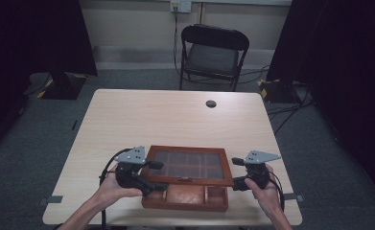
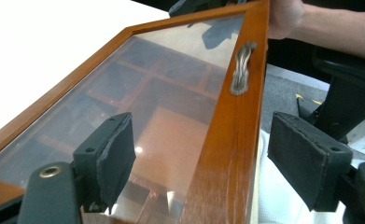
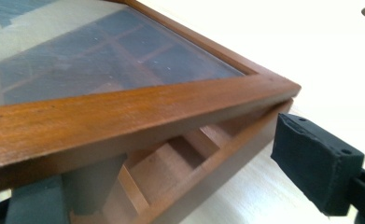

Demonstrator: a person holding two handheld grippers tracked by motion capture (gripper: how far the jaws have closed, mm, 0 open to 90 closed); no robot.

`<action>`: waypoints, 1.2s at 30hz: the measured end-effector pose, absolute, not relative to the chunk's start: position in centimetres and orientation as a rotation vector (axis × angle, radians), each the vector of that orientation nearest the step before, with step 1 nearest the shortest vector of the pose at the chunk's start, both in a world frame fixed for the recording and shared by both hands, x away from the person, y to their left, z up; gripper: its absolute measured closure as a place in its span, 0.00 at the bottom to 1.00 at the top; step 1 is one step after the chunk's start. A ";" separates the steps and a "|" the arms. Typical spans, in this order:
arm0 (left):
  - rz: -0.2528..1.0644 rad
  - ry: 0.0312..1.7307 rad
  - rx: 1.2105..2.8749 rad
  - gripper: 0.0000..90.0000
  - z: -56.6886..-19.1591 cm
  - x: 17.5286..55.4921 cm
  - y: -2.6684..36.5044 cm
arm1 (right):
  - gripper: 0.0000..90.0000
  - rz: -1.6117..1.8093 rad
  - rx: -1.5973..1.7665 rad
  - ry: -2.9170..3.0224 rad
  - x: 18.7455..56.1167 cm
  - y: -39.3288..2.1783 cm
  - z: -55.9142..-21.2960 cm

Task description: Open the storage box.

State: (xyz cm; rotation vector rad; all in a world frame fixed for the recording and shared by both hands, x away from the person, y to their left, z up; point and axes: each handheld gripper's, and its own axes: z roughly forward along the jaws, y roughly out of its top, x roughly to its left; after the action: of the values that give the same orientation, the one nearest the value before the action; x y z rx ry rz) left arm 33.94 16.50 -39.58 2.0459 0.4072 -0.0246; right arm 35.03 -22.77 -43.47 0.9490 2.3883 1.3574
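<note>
One wooden box (image 1: pixel 185 197) sits on one table (image 1: pixel 175 115), with one glass-paned lid (image 1: pixel 190 165) carrying one metal handle (image 2: pixel 242 67). Two grippers are there, a left gripper (image 1: pixel 157 176) and a right gripper (image 1: pixel 236 172), each in one of two hands. One folding chair (image 1: pixel 213 56) stands beyond the table.
</note>
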 end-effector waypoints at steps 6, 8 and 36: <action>0.003 0.411 2.030 0.22 -39.5 34.1 16.9 | 0.20 1.371 0.949 2.364 35.2 -22.6 -42.9; 0.018 0.427 2.029 0.22 -39.5 34.3 17.2 | 0.20 1.378 0.947 2.364 35.3 -22.6 -42.8; 0.146 0.426 2.000 0.24 -39.6 35.1 18.7 | 0.20 1.396 0.939 2.343 35.7 -22.5 -41.7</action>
State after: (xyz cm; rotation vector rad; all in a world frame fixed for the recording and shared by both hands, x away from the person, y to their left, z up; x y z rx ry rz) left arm 35.10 18.67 -39.61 2.0004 0.4257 0.1464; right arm 35.70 -22.50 -41.72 0.9391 2.3426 1.3957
